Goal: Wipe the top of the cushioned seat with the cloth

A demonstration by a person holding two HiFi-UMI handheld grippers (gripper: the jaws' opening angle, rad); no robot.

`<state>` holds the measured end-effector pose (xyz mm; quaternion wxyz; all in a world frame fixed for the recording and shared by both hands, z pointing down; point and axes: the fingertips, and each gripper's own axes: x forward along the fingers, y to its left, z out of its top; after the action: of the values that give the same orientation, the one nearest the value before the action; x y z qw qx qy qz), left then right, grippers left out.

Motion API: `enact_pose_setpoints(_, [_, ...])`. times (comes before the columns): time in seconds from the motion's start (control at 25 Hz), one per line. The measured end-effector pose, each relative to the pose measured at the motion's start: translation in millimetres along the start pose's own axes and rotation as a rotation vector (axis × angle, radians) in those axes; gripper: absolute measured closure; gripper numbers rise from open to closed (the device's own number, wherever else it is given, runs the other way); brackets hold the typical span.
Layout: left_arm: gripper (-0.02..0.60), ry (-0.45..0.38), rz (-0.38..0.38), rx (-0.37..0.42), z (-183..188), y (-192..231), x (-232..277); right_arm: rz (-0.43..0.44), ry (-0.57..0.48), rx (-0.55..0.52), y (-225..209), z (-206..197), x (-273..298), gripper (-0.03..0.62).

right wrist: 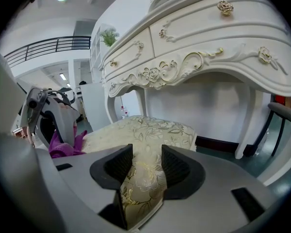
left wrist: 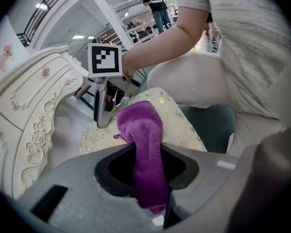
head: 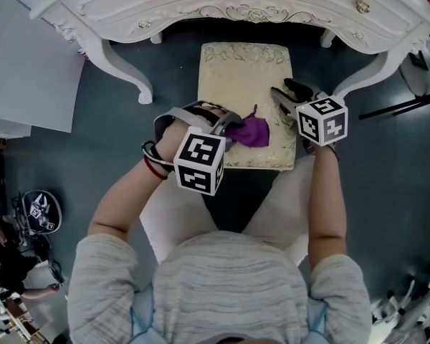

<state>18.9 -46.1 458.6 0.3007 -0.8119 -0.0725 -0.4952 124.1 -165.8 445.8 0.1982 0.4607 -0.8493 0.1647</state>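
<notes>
The cushioned seat [head: 245, 70] is cream with a gold floral pattern and stands half under a white desk. A purple cloth [head: 251, 132] lies on its near part, and my left gripper [head: 228, 126] is shut on it. In the left gripper view the cloth [left wrist: 141, 130] runs up between the jaws of that gripper [left wrist: 148, 178] onto the seat [left wrist: 182, 127]. My right gripper [head: 282, 89] sits at the seat's right edge. In the right gripper view the seat's fabric edge [right wrist: 140, 183] fills the gap between the pads of that gripper [right wrist: 144, 171], which is shut on it.
The ornate white desk [head: 236, 9] hangs over the far half of the seat, with curved legs at left [head: 132, 81] and right [head: 369, 74]. The person's knees [head: 222, 206] are against the seat's near edge. A dark bag [head: 37, 211] lies on the floor at left.
</notes>
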Motion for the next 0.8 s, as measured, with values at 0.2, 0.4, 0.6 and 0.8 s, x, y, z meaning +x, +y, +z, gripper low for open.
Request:
enact_pose_setpoints(0.2, [0.463,-0.01,0.01,-0.009,4.6,-11.7,-4.3,-0.004,-0.005,0.002,0.4,-0.2,0.0,0.405])
enact_pose_setpoints(0.4, [0.463,-0.027,0.002,-0.012,7.5,-18.5,-6.4,-0.003,-0.004,0.001,0.7,-0.9,0.0,0.405])
enact_pose_setpoints(0.6, [0.463,-0.038,-0.028,0.002,9.8,-24.7,-9.2,-0.001,-0.002,-0.001,0.5,0.2,0.0,0.405])
enact_pose_setpoints(0.8, [0.462,-0.095,-0.14,-0.004,13.6,-40.4,-14.3,0.002,-0.004,-0.001,0.2,0.1,0.3,0.405])
